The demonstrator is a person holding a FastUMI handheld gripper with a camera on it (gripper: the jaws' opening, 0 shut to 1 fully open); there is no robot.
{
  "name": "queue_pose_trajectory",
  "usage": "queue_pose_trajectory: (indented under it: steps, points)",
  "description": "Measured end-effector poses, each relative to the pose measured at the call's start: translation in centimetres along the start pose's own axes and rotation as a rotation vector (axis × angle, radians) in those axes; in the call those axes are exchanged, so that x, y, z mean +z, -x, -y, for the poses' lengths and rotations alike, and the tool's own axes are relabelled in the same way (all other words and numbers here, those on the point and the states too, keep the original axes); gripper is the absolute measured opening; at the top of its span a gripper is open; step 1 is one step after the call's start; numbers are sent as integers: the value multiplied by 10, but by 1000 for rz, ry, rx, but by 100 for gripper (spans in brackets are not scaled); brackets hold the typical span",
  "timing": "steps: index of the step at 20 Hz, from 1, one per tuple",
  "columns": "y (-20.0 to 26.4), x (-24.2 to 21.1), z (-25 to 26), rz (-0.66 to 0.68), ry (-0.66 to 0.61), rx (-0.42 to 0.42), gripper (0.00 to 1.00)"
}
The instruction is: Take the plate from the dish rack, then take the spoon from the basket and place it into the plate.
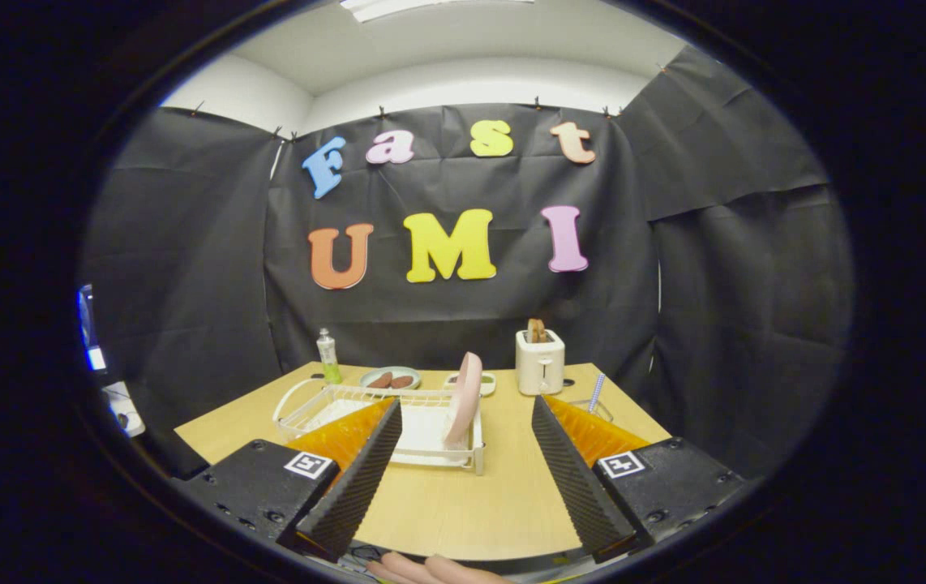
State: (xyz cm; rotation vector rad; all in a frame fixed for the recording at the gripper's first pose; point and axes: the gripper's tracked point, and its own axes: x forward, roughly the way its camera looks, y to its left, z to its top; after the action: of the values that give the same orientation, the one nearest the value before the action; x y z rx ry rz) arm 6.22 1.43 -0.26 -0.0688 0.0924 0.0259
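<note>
A pink plate [464, 399] stands on edge at the right end of a white wire dish rack [333, 403] on the wooden table [463, 503]. It is just ahead of my fingers, a little left of the middle of the gap. A spoon [595, 392] with a blue checked handle sticks up from a small wire basket [605, 408], beyond my right finger. My gripper [467, 410] is open, held above the table's near part, with nothing between the fingers.
A white toaster [540, 363] with toast in it stands at the back of the table. Left of it are a small dish [483, 381], a plate with sausages [391, 379] and a small green bottle [328, 358]. A person's fingers [430, 568] show under the gripper.
</note>
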Motion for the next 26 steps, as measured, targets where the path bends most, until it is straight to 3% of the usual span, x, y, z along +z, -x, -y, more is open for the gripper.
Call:
queue_pose_trajectory:
  steps: [9, 16, 21, 22, 26]
  points:
    - [-102, 55, -15, -200, 85, 37, 100]
    - [-204, 59, -1, -445, 164, -71, 100]
    - [-259, 42, 5, -683, 179, -161, 91]
    - [-266, 38, 6, -727, 186, -178, 83]
    - [-287, 29, 9, -862, 177, -236, 70]
